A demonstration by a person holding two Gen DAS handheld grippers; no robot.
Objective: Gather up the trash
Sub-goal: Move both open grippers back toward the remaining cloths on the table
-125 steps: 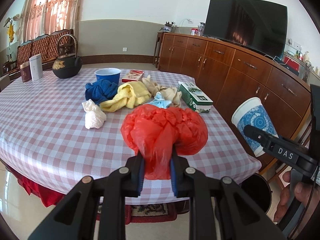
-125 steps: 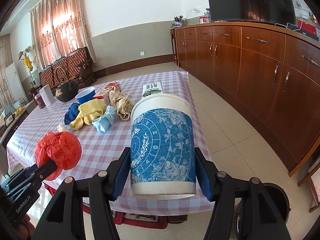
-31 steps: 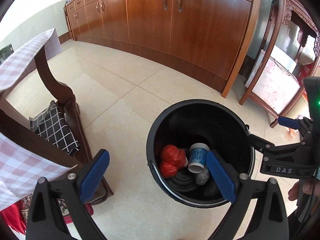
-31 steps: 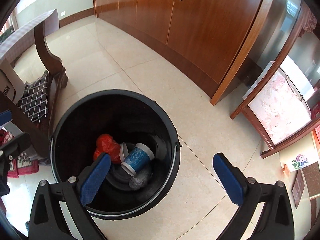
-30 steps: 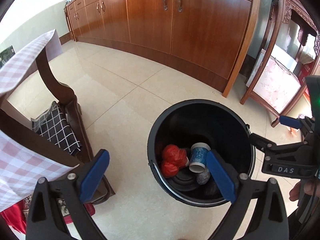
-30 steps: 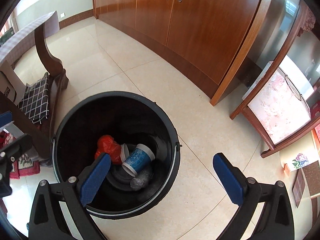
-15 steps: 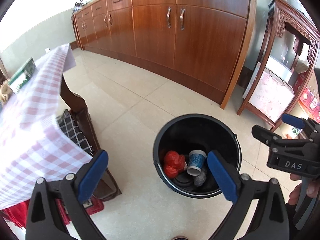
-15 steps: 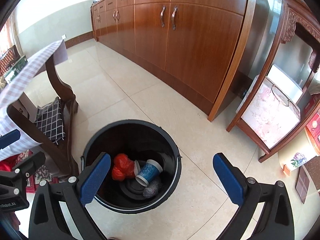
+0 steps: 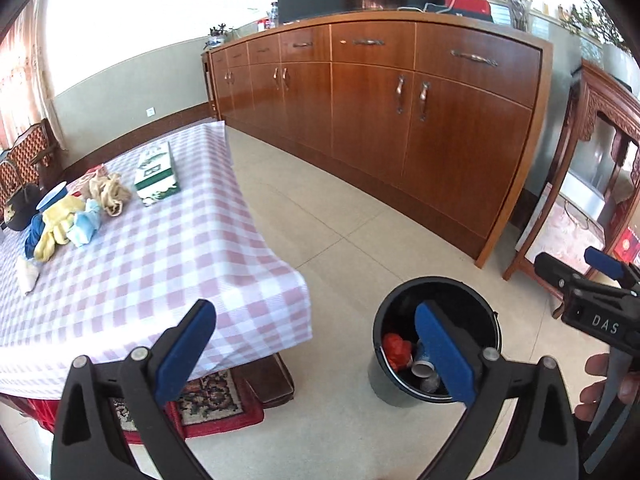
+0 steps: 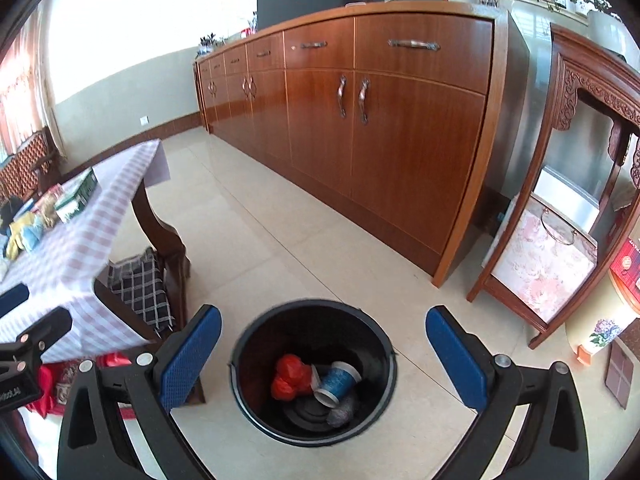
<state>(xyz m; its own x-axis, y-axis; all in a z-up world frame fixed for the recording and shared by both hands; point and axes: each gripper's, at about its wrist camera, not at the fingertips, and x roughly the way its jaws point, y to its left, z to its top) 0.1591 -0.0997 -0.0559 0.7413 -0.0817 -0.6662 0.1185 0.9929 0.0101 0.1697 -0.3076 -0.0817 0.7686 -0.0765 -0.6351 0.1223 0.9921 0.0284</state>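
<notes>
I am holding both my left claw and right claw spread and empty above the black bin, which is holding a red bag, a blue cup and a grey wad.

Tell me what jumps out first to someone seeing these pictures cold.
The black bin on the tiled floor, holding a red bag and a blue cup lying on its side. Both grippers, left and right, are open and empty. To the left, cloths are heaped on the checked table.
</notes>
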